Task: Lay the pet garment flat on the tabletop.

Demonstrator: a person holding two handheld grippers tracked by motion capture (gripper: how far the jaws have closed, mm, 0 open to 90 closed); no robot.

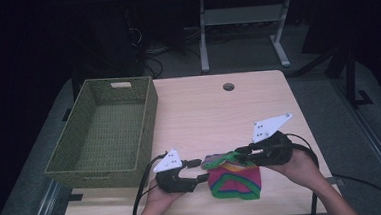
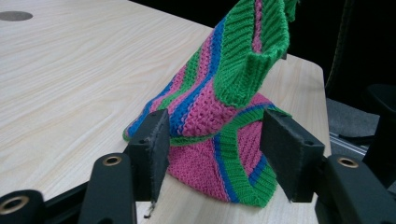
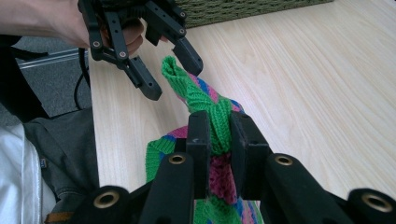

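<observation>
Right gripper (image 3: pixel 219 140) pinches striped knitted cloth (image 1: pixel 234 179); left gripper (image 2: pixel 212 140) gapes half-wide around it, unlabelled.

Two hand-held grippers: the left gripper (image 1: pixel 198 170) and right gripper (image 1: pixel 241 152) are matte black, each topped by a pale three-cornered plate dotted with small dark holes. Brass-ringed rivets stud their jointed links; flat rectangular pads tip the jaws. Black cables trail from both. The person's forearms are bare, without sleeves.
</observation>
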